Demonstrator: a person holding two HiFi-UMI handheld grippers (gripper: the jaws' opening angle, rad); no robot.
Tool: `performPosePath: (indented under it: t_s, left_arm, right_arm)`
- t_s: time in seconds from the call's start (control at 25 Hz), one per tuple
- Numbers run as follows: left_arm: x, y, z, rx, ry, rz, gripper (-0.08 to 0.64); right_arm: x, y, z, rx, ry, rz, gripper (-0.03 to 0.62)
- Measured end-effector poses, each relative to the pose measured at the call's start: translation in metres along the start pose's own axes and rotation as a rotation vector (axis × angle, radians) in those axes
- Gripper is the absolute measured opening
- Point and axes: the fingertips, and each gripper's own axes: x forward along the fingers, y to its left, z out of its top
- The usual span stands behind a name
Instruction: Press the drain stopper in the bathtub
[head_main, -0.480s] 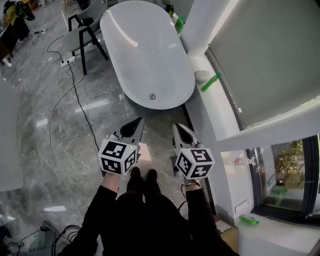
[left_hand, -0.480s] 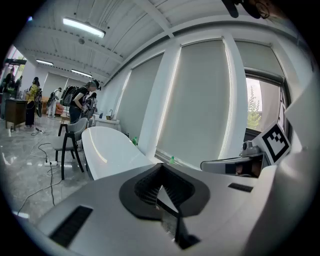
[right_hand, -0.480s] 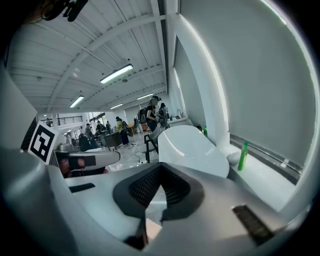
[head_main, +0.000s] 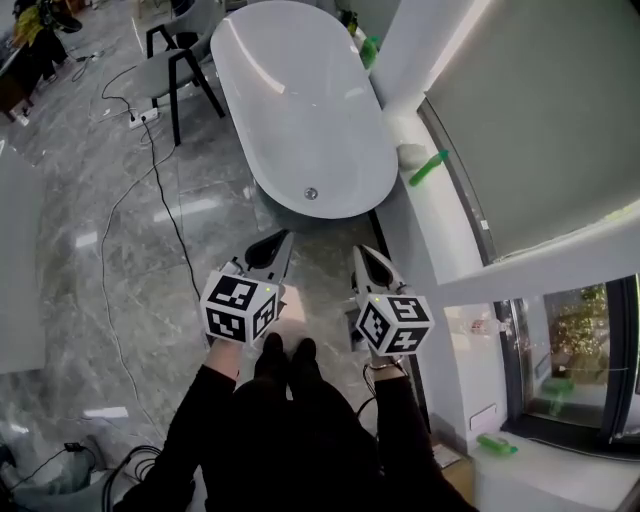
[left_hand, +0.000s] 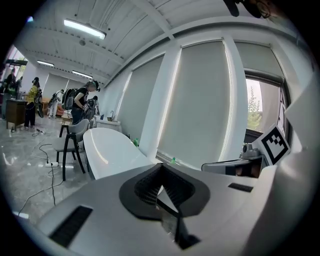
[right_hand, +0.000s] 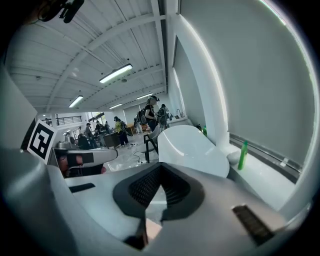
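A: Head view, entry. Grey marble floor fills the left. A white oval bathtub stands at top centre with its near end toward the person. A white window ledge runs along its right side.

B: Anything beside the tub?

A: A dark chair at its left, and a cable trailing over the floor. Then the tools: left gripper and right gripper, held side by side, low, short of the tub's near end, touching nothing.

B: Jaw state?

A: Each gripper view shows its own jaws brought together at the tips, with nothing between them.

B: Smaller items?

A: A green bottle lying on the ledge. Smallest is the drain stopper, a small metal disc on the tub floor at the near end, well apart from both grippers.

B: Step in hand?

A: Judged to be the approach; the press is not yet begun. The next move calls for stepping closer, taking one closed tip over the rim and down square onto the disc, then a firm straight push. The basin is glossy and curved, so an off-centre tip would likely skid.
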Motion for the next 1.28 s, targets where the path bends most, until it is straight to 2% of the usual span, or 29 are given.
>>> performPosePath:
  t_s: [0.36, 0.6, 0.84, 1.28]
  left_arm:
    - [-0.006, 0.016, 0.008, -0.004, -0.012, -0.011, 0.005]
    - [-0.003, 0.03, 0.019, 0.001, -0.019, -0.028, 0.003]
    - [0.006, 0.04, 0.023, 0.021, -0.004, -0.036, 0.003]
    - [0.03, 0.064, 0.03, -0.008, 0.0, -0.022, 0.003]
  right_arm:
    - [0.007, 0.006, 0.004, -0.008, 0.011, 0.003, 0.003]
    - [0.007, 0.0, 0.006, 0.055, 0.012, -0.048, 0.003]
    - [0.019, -0.007, 0.017, 0.03, 0.02, -0.085, 0.003]
    - [0.05, -0.021, 0.033, 0.012, 0.038, -0.085, 0.003]
